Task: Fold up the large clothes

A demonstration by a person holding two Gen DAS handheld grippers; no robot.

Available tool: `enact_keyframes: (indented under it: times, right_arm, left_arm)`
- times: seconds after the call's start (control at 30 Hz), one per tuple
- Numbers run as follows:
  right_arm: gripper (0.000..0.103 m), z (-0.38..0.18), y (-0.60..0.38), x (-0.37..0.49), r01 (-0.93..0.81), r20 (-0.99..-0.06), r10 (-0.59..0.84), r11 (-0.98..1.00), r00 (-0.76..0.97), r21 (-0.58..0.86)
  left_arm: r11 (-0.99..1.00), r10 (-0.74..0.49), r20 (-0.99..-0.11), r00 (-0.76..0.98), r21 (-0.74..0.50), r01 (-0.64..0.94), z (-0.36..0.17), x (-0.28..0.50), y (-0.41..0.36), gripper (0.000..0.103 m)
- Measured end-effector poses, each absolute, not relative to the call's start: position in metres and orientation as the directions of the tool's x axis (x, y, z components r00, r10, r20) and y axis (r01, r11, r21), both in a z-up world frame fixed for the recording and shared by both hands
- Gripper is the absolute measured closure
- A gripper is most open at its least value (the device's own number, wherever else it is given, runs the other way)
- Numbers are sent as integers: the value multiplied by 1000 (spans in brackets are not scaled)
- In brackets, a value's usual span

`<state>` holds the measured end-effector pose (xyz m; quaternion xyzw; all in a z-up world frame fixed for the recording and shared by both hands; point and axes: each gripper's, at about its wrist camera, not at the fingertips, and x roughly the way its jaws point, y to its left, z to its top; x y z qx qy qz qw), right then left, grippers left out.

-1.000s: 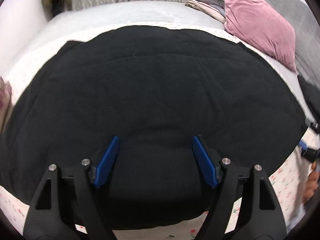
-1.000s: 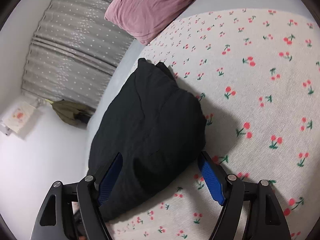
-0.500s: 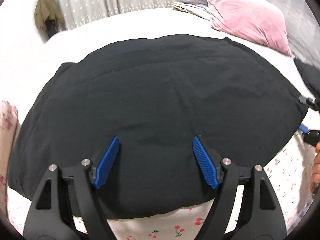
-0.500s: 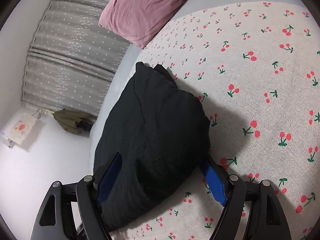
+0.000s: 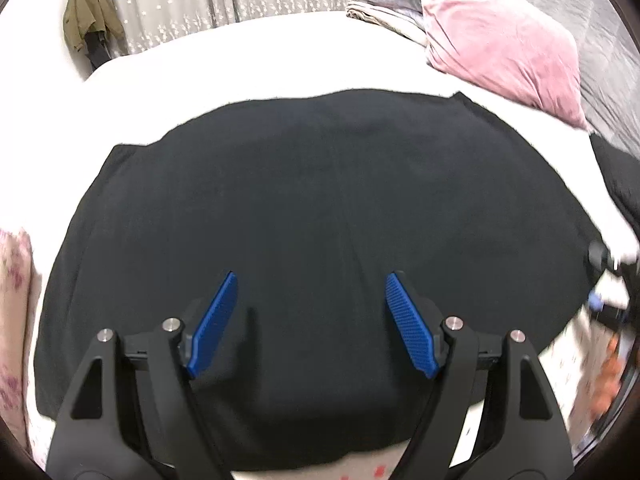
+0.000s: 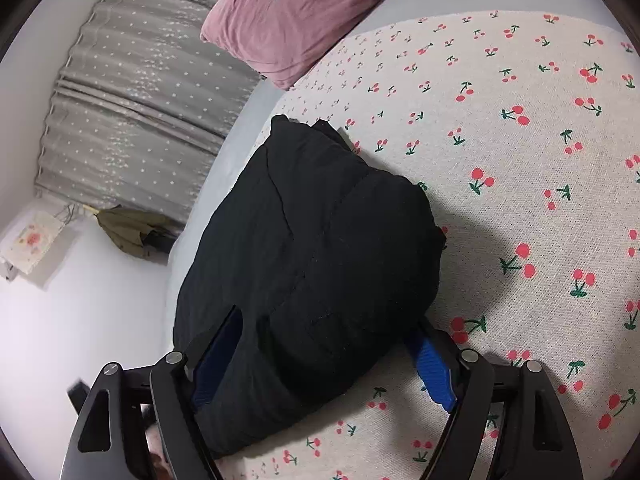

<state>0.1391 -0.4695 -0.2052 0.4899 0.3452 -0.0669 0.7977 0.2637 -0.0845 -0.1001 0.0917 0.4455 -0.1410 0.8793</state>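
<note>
A large black garment [image 5: 320, 200] lies folded flat on the bed and fills most of the left wrist view. My left gripper [image 5: 310, 300] hovers over its near part, jaws wide open and empty. In the right wrist view the same black garment [image 6: 320, 260] lies as a thick folded bundle on the cherry-print sheet [image 6: 520, 140]. My right gripper [image 6: 324, 344] is open, its blue pads on either side of the bundle's near end; the cloth hides most of both pads.
A pink pillow [image 5: 500, 40] and a stack of folded bedding [image 5: 388, 0] lie at the far right of the bed. Grey curtains [image 6: 132, 100] and an olive jacket [image 5: 90, 12] stand beyond the bed. Another dark cloth [image 5: 616, 176] lies at the right edge.
The left gripper has pulled back and tilted up, so more of the room shows. The right gripper has slid forward around the bundle's near end.
</note>
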Motion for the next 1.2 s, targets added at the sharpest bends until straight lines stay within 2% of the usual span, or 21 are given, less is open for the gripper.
enact_keyframes:
  times: [0.13,0.2,0.27,0.43,0.57,0.7,0.87,1.0,1.1,1.2]
  right_arm:
    - [20,-207,-472,138,439,-602,247,488,759,754]
    - [20,-208,-474,137,435,-592,256,473,764,766]
    - [20,-209,-474,137,430,-586,262,467,767,772]
    - [20,-209,-473,137,415,-583,275,483,765,771]
    - [20,-208,-472,134,413,-567,263,464,780,784]
    - [20,-208,-466,133,415,-560,222,472,798,778]
    - [20,-207,-460,138,428,-572,195,485,797,763]
    - [20,-208,-459,148,446,-582,171,486,795,752]
    - [20,-207,-454,150,457,-589,140,498,796,737]
    - [31,-206,-455,152,460,-574,134,465,808,756]
  left_arm:
    - [961,-137,-833,536,18,274,-104,321,-94,25]
    - [975,-142,-868,476,-40,216,-120,353,-92,25]
    - [983,-123,-893,433,-49,178,-139,374,-91,25]
    - [985,-151,-883,445,-96,143,-137,395,-89,25]
    - [989,-105,-866,489,-42,138,-126,422,-102,25]
    - [995,-37,-888,458,12,103,-147,447,-108,25]
    - [988,9,-879,476,80,129,-151,440,-116,25]
    - [991,-103,-871,480,-46,128,-124,409,-93,25]
    - [984,-141,-852,505,-66,163,-109,359,-79,25]
    - [970,-190,-850,491,-85,229,-112,310,-78,25]
